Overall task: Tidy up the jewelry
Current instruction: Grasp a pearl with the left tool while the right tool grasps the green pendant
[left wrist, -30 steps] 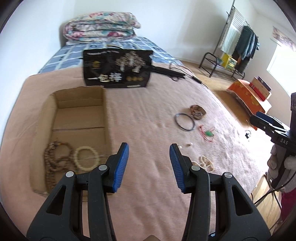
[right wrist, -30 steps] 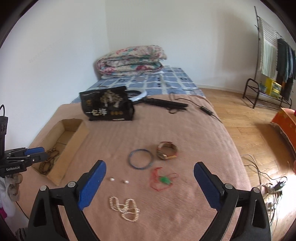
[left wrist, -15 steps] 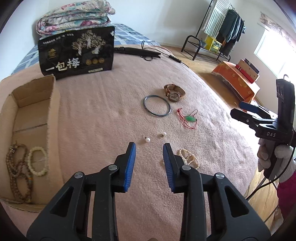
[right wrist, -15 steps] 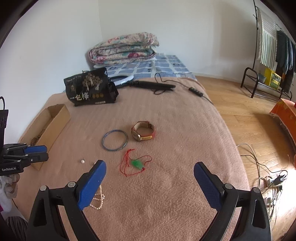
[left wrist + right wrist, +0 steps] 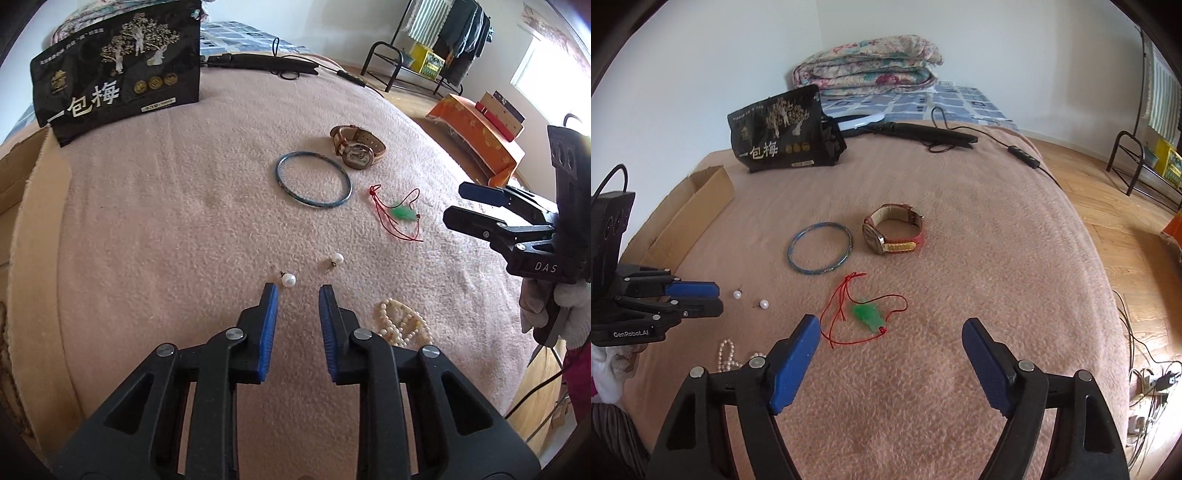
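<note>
Jewelry lies spread on a pink blanket. My left gripper (image 5: 298, 288) hangs low over it, jaws closing to a narrow gap with nothing between them. One pearl earring (image 5: 289, 280) lies just off its left fingertip and a second pearl earring (image 5: 337, 258) a little further right. My right gripper (image 5: 892, 325) is wide and closing, empty, with the green pendant on a red cord (image 5: 868, 314) just ahead of it. Beyond lie a blue bangle (image 5: 820, 253) and a brown-strapped watch (image 5: 892, 232). A pearl bracelet (image 5: 402, 326) sits beside the left gripper's right finger.
A cardboard box (image 5: 687, 218) stands at the blanket's left edge. At the back stands a black printed bag (image 5: 779, 133), with a black hair iron (image 5: 923, 131) and its cable beside it. A folded quilt (image 5: 868, 66) lies further back. Wooden floor and loose wires lie off the bed's right side.
My left gripper swung from the cardboard box over to the pearl earrings, sank, and its jaws narrowed. My right gripper sank toward the green pendant and its jaws drew in a little.
</note>
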Demonstrator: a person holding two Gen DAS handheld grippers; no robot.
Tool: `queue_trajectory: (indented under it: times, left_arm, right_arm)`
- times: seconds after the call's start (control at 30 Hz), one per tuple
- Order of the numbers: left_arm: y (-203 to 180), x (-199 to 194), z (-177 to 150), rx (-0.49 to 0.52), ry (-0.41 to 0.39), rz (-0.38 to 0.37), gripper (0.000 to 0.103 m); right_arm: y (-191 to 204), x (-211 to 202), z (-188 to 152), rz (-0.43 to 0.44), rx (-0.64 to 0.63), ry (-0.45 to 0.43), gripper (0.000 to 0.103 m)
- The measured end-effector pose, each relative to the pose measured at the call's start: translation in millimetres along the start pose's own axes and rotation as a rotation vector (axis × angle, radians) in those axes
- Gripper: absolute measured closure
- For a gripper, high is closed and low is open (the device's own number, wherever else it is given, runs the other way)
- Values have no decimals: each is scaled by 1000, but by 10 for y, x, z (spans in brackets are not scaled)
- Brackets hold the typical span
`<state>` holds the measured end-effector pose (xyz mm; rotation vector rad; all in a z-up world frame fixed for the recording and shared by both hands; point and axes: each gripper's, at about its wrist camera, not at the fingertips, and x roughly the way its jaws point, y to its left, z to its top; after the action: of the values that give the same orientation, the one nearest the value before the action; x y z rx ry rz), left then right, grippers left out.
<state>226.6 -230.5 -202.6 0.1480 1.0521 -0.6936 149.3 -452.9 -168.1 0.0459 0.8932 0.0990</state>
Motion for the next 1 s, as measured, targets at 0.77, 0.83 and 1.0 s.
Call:
queue_trajectory:
  times: [0.77, 0.83, 1.0]
  left_arm:
    - [-90, 247, 11, 84, -14, 81, 96]
    - [-79, 246, 13, 78, -16, 76, 96]
    - [-50, 211, 8, 63, -19, 71, 97]
  right_arm:
    - [96, 505, 25, 25, -112, 76, 66]
    - [98, 503, 22, 37, -113, 76, 74]
    - [125, 505, 17, 49, -112, 88, 89]
